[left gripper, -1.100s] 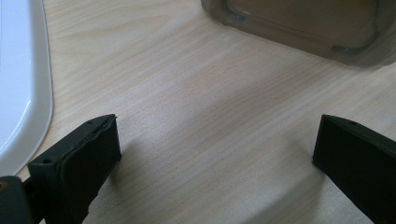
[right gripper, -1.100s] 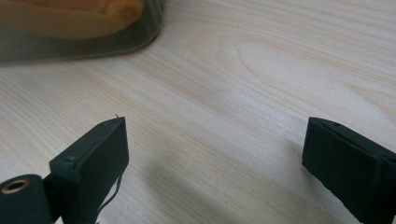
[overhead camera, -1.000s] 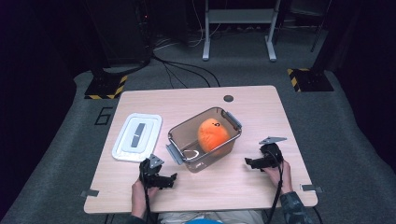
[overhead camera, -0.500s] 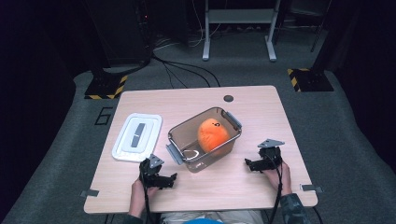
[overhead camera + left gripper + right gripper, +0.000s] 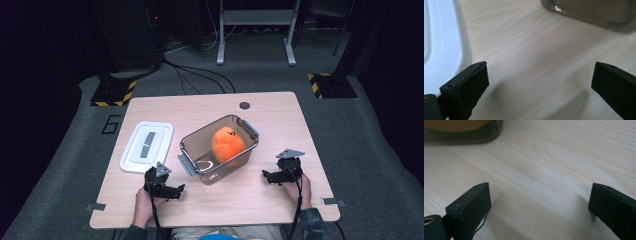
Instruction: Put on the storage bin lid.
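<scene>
Black and wide apart, the jaws of the left tool and of the right tool hold nothing; each tool rests low over the pale wooden tabletop near its front edge, one in each hand of the person.

Between the two tools and a little farther back stands the clear brownish rectangular plastic container, set at an angle, with grey latches on its two short ends. It lies apart from both tools, ahead and to the right of the left one, ahead and to the left of the right one. Inside it, toward the far right end, sits the round orange soft toy, with a small dark mark on top that is too small to read.

Just beyond the left tool, touching nothing, lies the flat white rectangular lid.

From the left gripper view comes the lid's rounded white edge close beside the left jaw and the container's base corner farther off. From the right gripper view comes the container's lower wall with orange showing through it.

Farther back, a small dark round hole sits near the tabletop's far edge. On the grey floor to the left a "6" is marked.
</scene>
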`<state>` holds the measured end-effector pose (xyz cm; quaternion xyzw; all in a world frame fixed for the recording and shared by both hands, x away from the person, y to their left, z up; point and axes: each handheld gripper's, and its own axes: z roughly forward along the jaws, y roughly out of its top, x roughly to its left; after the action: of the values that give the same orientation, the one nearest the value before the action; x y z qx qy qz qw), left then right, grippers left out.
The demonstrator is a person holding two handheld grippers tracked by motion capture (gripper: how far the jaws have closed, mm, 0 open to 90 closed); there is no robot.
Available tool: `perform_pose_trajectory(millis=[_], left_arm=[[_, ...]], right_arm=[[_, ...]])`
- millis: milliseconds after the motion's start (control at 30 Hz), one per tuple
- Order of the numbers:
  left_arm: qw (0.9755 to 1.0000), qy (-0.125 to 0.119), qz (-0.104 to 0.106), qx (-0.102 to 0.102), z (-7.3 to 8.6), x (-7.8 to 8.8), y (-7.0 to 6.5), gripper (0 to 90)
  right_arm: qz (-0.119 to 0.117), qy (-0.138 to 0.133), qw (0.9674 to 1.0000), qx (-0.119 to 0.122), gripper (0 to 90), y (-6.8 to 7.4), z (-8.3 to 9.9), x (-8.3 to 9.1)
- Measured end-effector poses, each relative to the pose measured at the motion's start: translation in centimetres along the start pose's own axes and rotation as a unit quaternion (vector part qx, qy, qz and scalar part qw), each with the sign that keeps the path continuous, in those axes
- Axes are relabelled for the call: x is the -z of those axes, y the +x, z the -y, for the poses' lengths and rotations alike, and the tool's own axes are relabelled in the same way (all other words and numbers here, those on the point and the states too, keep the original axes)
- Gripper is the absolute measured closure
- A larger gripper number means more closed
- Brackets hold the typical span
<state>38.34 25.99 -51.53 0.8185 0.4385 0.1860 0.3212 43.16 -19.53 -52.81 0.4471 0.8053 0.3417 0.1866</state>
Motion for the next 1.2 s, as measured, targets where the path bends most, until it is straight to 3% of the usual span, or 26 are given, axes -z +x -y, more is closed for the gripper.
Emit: perform_pose_trajectory(millis=[133,267,467,867,967,1033,1200], left_arm=[[0.9998,-0.013,-0.008,0.009,-0.7,0.7,1.6,2.2],[0.9986,-0.034,-0.009,0.039,-1.5,1.2,3.6,2.5],[0.9983,-0.023,-0.033,0.042,-2.8,1.0,5.9,2.2],[0.9955,-0.016,-0.056,0.074,-4.6,-0.6,10.7,2.8],[0.9949,-0.005,-0.060,0.081,-5.0,-1.3,11.7,2.7],[0.9935,0.001,-0.073,0.087,-5.1,-1.7,12.2,2.7],[0.9904,0.004,-0.080,0.112,-5.4,-2.5,13.7,2.7]], right_arm=[[0.000,0.000,1.0000,0.000,3.3,0.0,0.0,0.0],[0.000,0.000,1.0000,0.000,3.3,0.0,0.0,0.0],[-0.001,0.000,1.0000,0.000,3.5,0.0,0.0,0.0],[-0.001,-0.001,1.0000,0.001,3.5,0.0,0.0,0.0],[-0.001,-0.001,1.0000,0.000,3.6,0.0,0.0,0.0],[-0.001,-0.001,1.0000,0.000,3.6,0.0,0.0,0.0],[-0.001,-0.001,1.0000,0.000,3.6,0.0,0.0,0.0]])
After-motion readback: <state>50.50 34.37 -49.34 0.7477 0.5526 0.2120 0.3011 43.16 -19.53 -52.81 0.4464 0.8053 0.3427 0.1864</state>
